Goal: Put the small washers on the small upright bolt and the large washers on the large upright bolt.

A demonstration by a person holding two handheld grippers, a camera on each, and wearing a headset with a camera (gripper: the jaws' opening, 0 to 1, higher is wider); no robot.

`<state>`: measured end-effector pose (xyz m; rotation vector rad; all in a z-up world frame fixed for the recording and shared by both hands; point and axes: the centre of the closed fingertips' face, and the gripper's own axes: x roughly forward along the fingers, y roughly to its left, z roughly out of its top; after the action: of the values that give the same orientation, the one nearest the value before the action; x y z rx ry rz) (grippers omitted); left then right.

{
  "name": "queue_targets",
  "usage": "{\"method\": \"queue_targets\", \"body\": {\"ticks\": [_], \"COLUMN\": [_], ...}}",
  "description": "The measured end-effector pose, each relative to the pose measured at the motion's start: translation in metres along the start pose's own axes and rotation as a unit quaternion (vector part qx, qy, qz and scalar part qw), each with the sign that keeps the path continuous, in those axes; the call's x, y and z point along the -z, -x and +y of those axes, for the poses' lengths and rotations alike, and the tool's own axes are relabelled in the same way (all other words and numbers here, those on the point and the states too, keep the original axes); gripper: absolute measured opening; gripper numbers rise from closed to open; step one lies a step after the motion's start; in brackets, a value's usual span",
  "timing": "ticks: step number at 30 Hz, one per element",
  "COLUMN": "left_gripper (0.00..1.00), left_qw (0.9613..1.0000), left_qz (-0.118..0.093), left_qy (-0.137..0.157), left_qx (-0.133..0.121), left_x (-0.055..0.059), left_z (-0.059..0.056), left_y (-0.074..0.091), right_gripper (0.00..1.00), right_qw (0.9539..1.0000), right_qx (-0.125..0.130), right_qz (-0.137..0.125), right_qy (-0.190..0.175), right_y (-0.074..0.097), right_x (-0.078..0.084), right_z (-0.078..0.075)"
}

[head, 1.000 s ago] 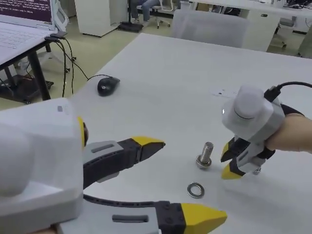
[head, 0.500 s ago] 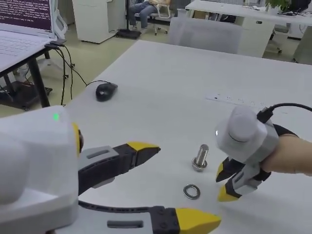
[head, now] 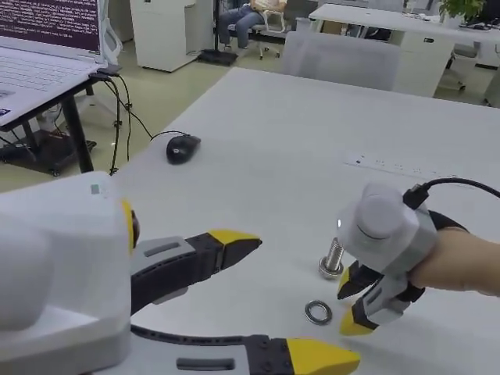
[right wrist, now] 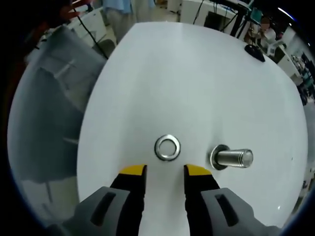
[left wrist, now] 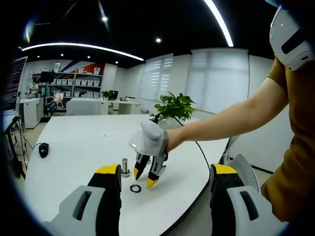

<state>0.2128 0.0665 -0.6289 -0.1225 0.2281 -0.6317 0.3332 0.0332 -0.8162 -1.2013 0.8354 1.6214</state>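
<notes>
A loose steel washer lies flat on the white table. Just behind it stands an upright bolt, threaded end up, with a ring or head at its base. My right gripper points down right beside the washer, jaws open a little and holding nothing. In the right gripper view the washer lies just ahead of the right gripper, and the bolt is off to the right. My left gripper hangs wide open in the near foreground. In the left gripper view the left gripper faces the washer, the bolt and the right gripper.
A black mouse with its cable lies at the table's left edge. An open laptop sits on a side desk to the left. A grey chair stands at the far edge. A white strip lies behind the bolt.
My right gripper has moved from beside the bolt down towards the loose washer. The left gripper has held its place, still wide open. The head camera has shifted slightly.
</notes>
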Motion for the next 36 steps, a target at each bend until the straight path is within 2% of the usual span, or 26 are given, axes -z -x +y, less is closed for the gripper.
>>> {"method": "queue_targets", "body": {"ticks": [18,21,31,36], "left_gripper": [0.73,0.73,0.73,0.73], "left_qw": [1.0000,1.0000,0.9999,0.9998], "left_qz": [-0.004,-0.006,-0.011,-0.012], "left_qy": [0.005,0.006,0.010,0.011], "left_qx": [-0.003,-0.004,-0.007,-0.008], "left_x": [-0.003,-0.003,-0.004,-0.004], "left_z": [0.007,0.008,0.012,0.012], "left_y": [0.004,0.004,0.002,0.001], "right_gripper": [0.33,0.31,0.30,0.26], "right_qw": [0.9999,0.9997,0.9997,0.9995], "right_qx": [-0.012,-0.008,-0.006,-0.007], "right_qz": [-0.005,0.000,-0.003,0.000], "right_qy": [0.010,0.021,0.023,0.030], "right_y": [-0.013,-0.013,-0.013,-0.013], "right_x": [-0.017,-0.017,-0.018,-0.020], "right_z": [0.000,-0.002,-0.001,0.000]}}
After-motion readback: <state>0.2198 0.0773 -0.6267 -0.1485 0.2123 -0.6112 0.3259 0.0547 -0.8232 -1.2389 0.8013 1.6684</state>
